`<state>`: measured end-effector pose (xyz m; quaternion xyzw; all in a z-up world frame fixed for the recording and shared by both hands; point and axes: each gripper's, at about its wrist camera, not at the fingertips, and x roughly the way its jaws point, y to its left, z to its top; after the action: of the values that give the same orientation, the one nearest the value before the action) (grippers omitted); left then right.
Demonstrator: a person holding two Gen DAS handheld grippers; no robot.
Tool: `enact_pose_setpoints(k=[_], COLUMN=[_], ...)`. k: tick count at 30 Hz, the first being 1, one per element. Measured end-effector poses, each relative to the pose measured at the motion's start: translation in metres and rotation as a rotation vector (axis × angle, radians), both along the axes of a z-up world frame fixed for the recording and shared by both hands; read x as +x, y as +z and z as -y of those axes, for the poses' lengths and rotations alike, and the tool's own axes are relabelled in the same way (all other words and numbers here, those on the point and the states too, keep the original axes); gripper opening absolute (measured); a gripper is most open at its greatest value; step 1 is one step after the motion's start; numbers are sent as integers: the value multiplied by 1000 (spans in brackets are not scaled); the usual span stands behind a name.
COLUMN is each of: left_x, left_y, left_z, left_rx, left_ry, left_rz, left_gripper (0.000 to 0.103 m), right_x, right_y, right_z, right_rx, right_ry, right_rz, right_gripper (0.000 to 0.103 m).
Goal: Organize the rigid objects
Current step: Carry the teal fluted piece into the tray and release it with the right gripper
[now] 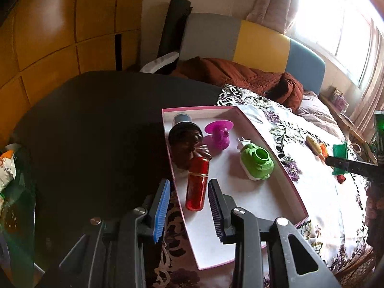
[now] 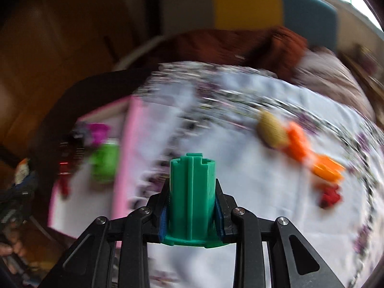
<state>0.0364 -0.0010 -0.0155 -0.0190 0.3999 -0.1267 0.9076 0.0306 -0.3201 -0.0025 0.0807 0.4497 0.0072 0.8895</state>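
Note:
A pink-rimmed white box (image 1: pixel 273 158) lies on the flowered cloth. In it are a red cylinder (image 1: pixel 197 184), a dark brown bottle (image 1: pixel 184 147), a magenta piece (image 1: pixel 219 134), a light green piece (image 1: pixel 256 164) and a grey cap (image 1: pixel 181 118). My left gripper (image 1: pixel 189 187) is open, its jaws either side of the red cylinder, above it. My right gripper (image 2: pixel 192 187) is shut on a green ribbed cylinder (image 2: pixel 192 192), held above the cloth right of the box (image 2: pixel 130 158); it also shows in the left wrist view (image 1: pixel 339 152). The right wrist view is blurred.
On the cloth right of the box lie a yellow-tan piece (image 2: pixel 271 129), two orange pieces (image 2: pixel 297 144) and a red piece (image 2: pixel 331 195). A dark table surface (image 1: pixel 96 129) lies left of the box. A sofa with a brown blanket (image 1: pixel 240 76) is behind.

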Motion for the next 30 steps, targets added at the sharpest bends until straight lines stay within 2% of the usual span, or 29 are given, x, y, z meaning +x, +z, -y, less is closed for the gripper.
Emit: enact_pose_setpoints(k=[5, 11, 15, 20, 30], left_x=[1, 2, 2, 2, 1], left_y=[-2, -7, -9, -12, -14], left_z=[-9, -21, -29, -36, -40], left_rx=[-1, -5, -6, -11, -11], left_ry=[18, 43, 58, 73, 82], left_rz=[-5, -15, -19, -26, -29], left_gripper=[32, 32, 32, 32, 32], right_x=[19, 44, 67, 90, 99], right_y=[12, -1, -23, -54, -75], right_z=[-79, -150, -167, -175, -177], right_rx=[26, 40, 39, -14, -80], right_ry=[188, 320, 305, 280, 246], right_rz=[31, -6, -59, -133, -146], right_gripper=[30, 30, 30, 31, 31])
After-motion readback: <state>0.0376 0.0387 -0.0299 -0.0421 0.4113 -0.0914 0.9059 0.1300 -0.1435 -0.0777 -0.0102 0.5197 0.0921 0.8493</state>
